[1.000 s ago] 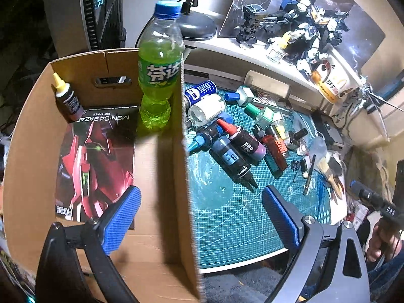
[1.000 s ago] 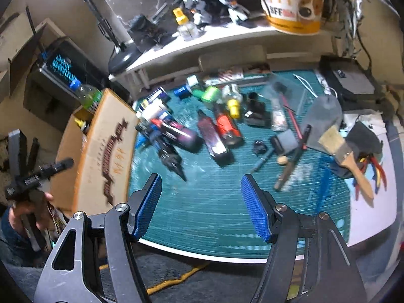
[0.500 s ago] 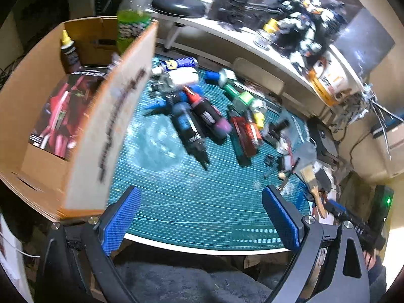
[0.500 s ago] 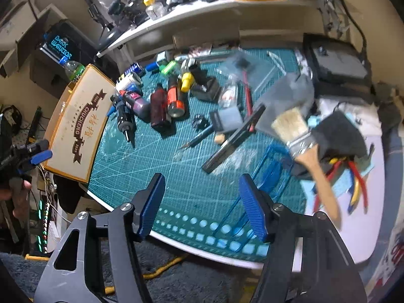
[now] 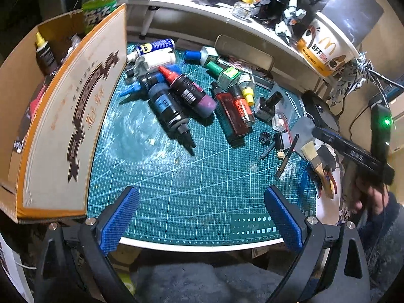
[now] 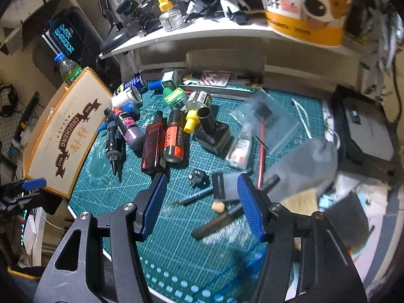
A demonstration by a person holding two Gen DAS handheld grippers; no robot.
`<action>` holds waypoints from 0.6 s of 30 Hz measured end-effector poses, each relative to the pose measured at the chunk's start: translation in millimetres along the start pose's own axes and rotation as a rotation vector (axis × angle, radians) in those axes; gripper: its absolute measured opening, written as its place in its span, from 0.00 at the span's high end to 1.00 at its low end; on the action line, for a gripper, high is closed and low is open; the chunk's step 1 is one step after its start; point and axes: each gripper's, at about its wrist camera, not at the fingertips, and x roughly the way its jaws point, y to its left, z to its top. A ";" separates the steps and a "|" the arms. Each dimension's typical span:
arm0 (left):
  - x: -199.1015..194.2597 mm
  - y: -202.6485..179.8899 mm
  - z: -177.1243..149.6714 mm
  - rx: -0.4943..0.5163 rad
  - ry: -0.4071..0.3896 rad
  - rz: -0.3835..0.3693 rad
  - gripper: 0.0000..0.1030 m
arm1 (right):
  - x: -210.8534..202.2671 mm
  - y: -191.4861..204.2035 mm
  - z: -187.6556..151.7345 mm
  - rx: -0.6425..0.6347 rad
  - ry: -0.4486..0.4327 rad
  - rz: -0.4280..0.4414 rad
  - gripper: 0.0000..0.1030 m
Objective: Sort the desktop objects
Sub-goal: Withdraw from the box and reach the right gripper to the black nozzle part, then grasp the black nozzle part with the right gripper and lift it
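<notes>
A green cutting mat holds a heap of ink and paint bottles: a black-and-blue one, a magenta one and a red one. A cardboard box stands at the mat's left edge with a green soda bottle inside. My left gripper hangs open over the mat's bare front part, holding nothing. My right gripper hovers low over small tools, its jaws closing. A grey block, a hobby knife and a black pen lie under the gap, with no pad touching them.
A brush, grey cloth and plastic bag lie at the mat's right. A black square bottle stands mid-mat. A raised white shelf behind carries model figures and a yellow paper bucket. A black device sits far right.
My left gripper swung right from above the box to the mat's front. My right gripper moved right and down toward the small tools, and its jaws narrowed slightly.
</notes>
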 end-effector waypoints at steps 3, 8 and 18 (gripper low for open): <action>1.8 6.9 -2.3 -0.018 0.010 0.002 0.02 | 20.6 2.6 5.5 -0.014 0.016 0.002 0.49; 3.4 10.8 -1.2 -0.012 0.017 0.000 0.02 | 56.3 2.4 23.8 -0.071 0.039 -0.019 0.49; 17.8 19.2 13.4 -0.018 0.051 -0.007 0.02 | 112.0 -13.0 56.5 -0.279 0.104 -0.013 0.49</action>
